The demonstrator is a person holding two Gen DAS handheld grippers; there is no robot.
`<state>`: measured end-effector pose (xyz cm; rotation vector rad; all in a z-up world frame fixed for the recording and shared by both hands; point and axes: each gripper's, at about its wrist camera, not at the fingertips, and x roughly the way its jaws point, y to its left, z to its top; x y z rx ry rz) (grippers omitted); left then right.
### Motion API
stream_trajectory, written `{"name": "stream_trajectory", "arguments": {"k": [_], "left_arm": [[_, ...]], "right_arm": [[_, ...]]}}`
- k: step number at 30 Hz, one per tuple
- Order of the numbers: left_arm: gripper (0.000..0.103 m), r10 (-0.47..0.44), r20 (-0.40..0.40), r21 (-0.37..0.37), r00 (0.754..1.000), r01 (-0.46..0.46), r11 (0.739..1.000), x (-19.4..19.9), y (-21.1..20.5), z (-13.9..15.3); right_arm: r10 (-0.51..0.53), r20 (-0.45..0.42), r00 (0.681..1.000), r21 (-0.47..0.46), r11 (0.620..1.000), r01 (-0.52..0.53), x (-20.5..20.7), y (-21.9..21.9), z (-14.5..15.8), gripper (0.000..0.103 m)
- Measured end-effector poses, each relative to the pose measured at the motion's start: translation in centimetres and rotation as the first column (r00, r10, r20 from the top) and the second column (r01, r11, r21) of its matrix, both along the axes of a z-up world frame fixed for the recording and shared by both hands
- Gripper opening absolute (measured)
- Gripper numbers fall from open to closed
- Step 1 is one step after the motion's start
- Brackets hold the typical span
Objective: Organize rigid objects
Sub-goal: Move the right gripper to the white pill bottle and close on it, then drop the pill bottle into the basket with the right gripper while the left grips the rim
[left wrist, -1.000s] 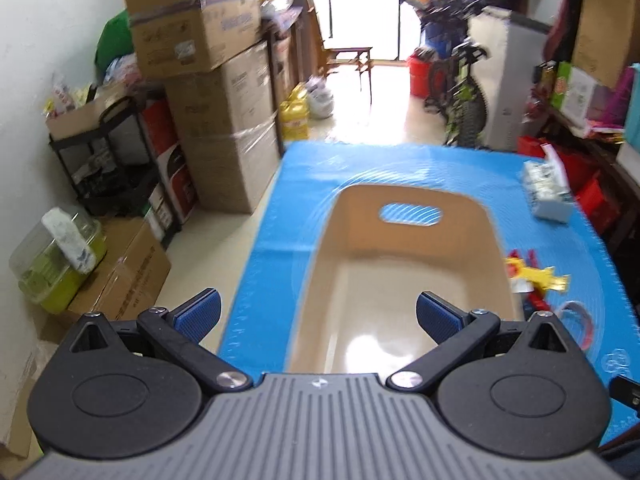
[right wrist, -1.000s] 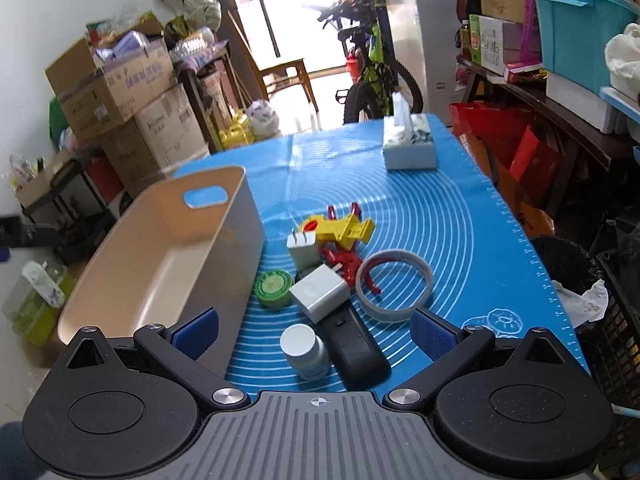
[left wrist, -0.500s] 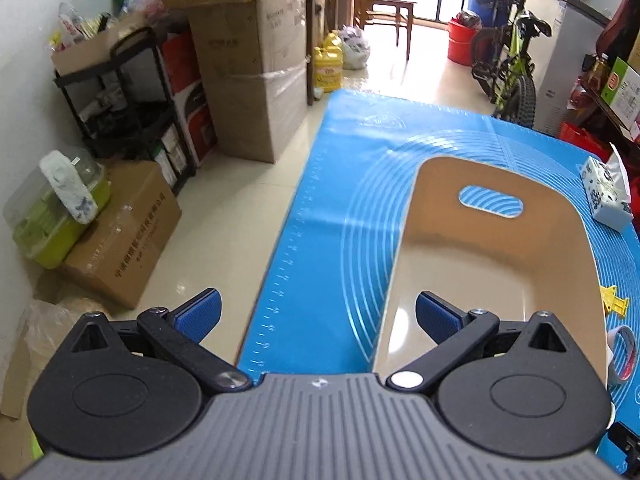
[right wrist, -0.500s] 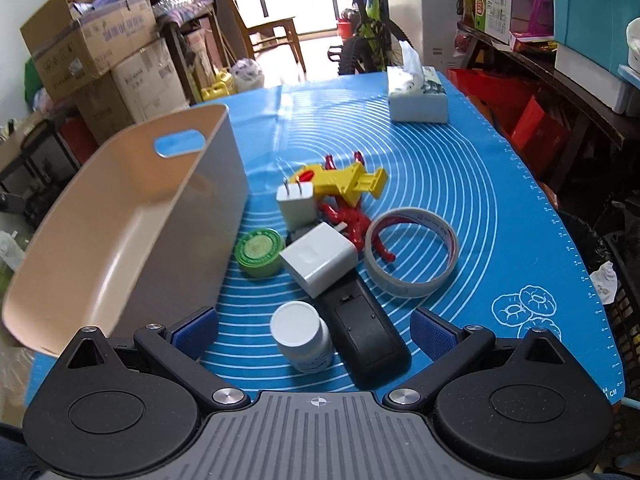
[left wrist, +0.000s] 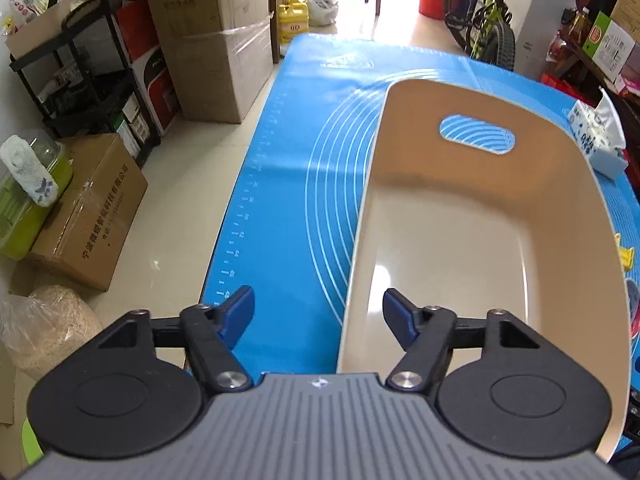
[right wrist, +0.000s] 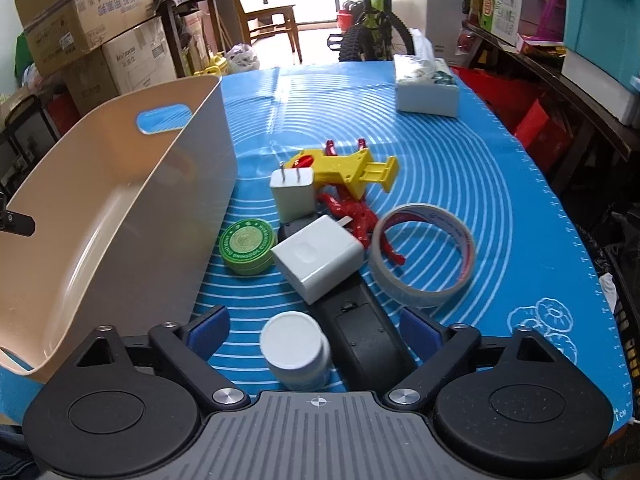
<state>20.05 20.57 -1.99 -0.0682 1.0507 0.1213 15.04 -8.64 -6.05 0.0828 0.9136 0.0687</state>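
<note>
An empty beige bin [left wrist: 448,216] with a handle slot stands on the blue mat [left wrist: 280,200]. My left gripper [left wrist: 318,310] straddles the bin's near left wall, its jaws closing, pads not touching the wall. Right of the bin [right wrist: 192,184] lie a white-capped bottle [right wrist: 294,350], a black remote [right wrist: 360,340], two white chargers [right wrist: 320,258], a green tin [right wrist: 248,246], a tape roll [right wrist: 424,256], a yellow toy [right wrist: 348,168] and red clips [right wrist: 352,212]. My right gripper [right wrist: 312,332] hangs low over the bottle and remote, both between its closing jaws, untouched.
A tissue box [right wrist: 426,88] sits at the mat's far right. Cardboard boxes [left wrist: 216,40] and a black shelf [left wrist: 80,80] line the floor left of the table. A bicycle [right wrist: 372,20] stands beyond the far edge. Shelving runs along the right.
My left gripper swung left and sank to the bin's left wall, its jaws narrowing. The right gripper dropped closer to the bottle and remote, with its jaws a little narrower.
</note>
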Motion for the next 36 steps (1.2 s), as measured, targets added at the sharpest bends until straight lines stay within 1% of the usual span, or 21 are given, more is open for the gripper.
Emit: {"name": "stream_trajectory", "arguments": {"k": [1, 2, 3, 5, 7, 9, 11, 12, 13, 14, 15, 16, 20, 25, 30, 32, 36], "left_arm": [[0.049, 0.001, -0.009, 0.002, 1.0, -0.001, 1.0, 0.0, 0.0, -0.1], [0.038, 0.001, -0.018, -0.003, 1.0, -0.001, 1.0, 0.0, 0.0, -0.3], [0.035, 0.003, -0.025, -0.011, 1.0, -0.003, 1.0, 0.1, 0.1, -0.4], [0.027, -0.002, -0.028, -0.039, 1.0, 0.001, 0.999, 0.1, 0.3, -0.5], [0.023, -0.013, -0.027, -0.046, 1.0, 0.012, 0.999, 0.2, 0.1, -0.4], [0.023, -0.018, -0.025, -0.037, 1.0, 0.017, 0.999, 0.1, 0.0, -0.4], [0.02, -0.015, -0.023, -0.055, 1.0, 0.014, 0.998, 0.2, 0.1, -0.4], [0.019, -0.013, -0.022, -0.063, 1.0, 0.011, 0.998, 0.2, 0.2, -0.4], [0.017, -0.013, -0.022, -0.068, 1.0, 0.011, 0.998, 0.2, 0.2, -0.5], [0.012, -0.017, -0.021, -0.076, 1.0, 0.015, 0.997, 0.3, 0.2, -0.5], [0.011, -0.023, -0.02, -0.087, 1.0, 0.021, 0.996, 0.3, 0.2, -0.4], [0.011, -0.025, -0.019, -0.081, 1.0, 0.023, 0.996, 0.3, 0.1, -0.4], [0.011, -0.027, -0.018, -0.084, 0.999, 0.026, 0.996, 0.3, 0.1, -0.5], [0.011, -0.022, -0.017, -0.092, 1.0, 0.02, 0.996, 0.3, 0.2, -0.5], [0.01, -0.018, -0.018, -0.094, 1.0, 0.016, 0.995, 0.3, 0.1, -0.6], [0.005, -0.021, -0.017, -0.099, 1.0, 0.019, 0.995, 0.3, 0.1, -0.6], [0.005, -0.024, -0.017, -0.099, 1.0, 0.022, 0.995, 0.3, 0.0, -0.6]], "right_arm": [[0.005, 0.001, 1.0, 0.0, 1.0, -0.005, 0.0, 0.2, -0.1, 0.09], [0.01, 0.003, 1.0, 0.001, 1.0, -0.01, 0.1, 0.4, -0.1, 0.089], [0.013, 0.008, 1.0, 0.003, 1.0, -0.013, 0.1, 0.6, 0.0, 0.088], [0.016, 0.012, 1.0, 0.008, 1.0, -0.016, 0.1, 0.8, 0.0, 0.083], [0.02, 0.009, 1.0, 0.012, 1.0, -0.02, 0.1, 1.0, -0.1, 0.08], [0.028, 0.008, 1.0, 0.01, 1.0, -0.028, 0.0, 1.1, -0.2, 0.075], [0.035, 0.002, 0.999, 0.004, 0.999, -0.035, -0.1, 1.3, -0.4, 0.065], [0.035, -0.001, 0.999, 0.006, 0.999, -0.035, 0.0, 1.3, -0.5, 0.063], [0.034, -0.003, 0.999, 0.014, 0.999, -0.034, 0.0, 1.3, -0.5, 0.058], [0.033, -0.003, 0.999, 0.017, 0.999, -0.033, 0.0, 1.3, -0.5, 0.05], [0.035, 0.002, 0.999, 0.017, 0.999, -0.035, 0.0, 1.3, -0.4, 0.045], [0.036, 0.006, 0.999, 0.012, 0.999, -0.037, 0.0, 1.3, -0.4, 0.041], [0.044, 0.014, 0.999, 0.004, 0.999, -0.045, -0.1, 1.5, -0.2, 0.04], [0.035, 0.054, 0.998, -0.016, 0.999, -0.034, -0.4, 1.5, 0.8, 0.04], [0.009, 0.124, 0.992, -0.007, 1.0, -0.008, -0.1, 1.1, 3.5, 0.04], [0.001, 0.151, 0.989, 0.009, 1.0, -0.002, 0.5, 1.2, 4.9, 0.04], [0.022, 0.229, 0.973, 0.033, 0.999, -0.031, 1.5, 2.3, 7.6, 0.04]]}}
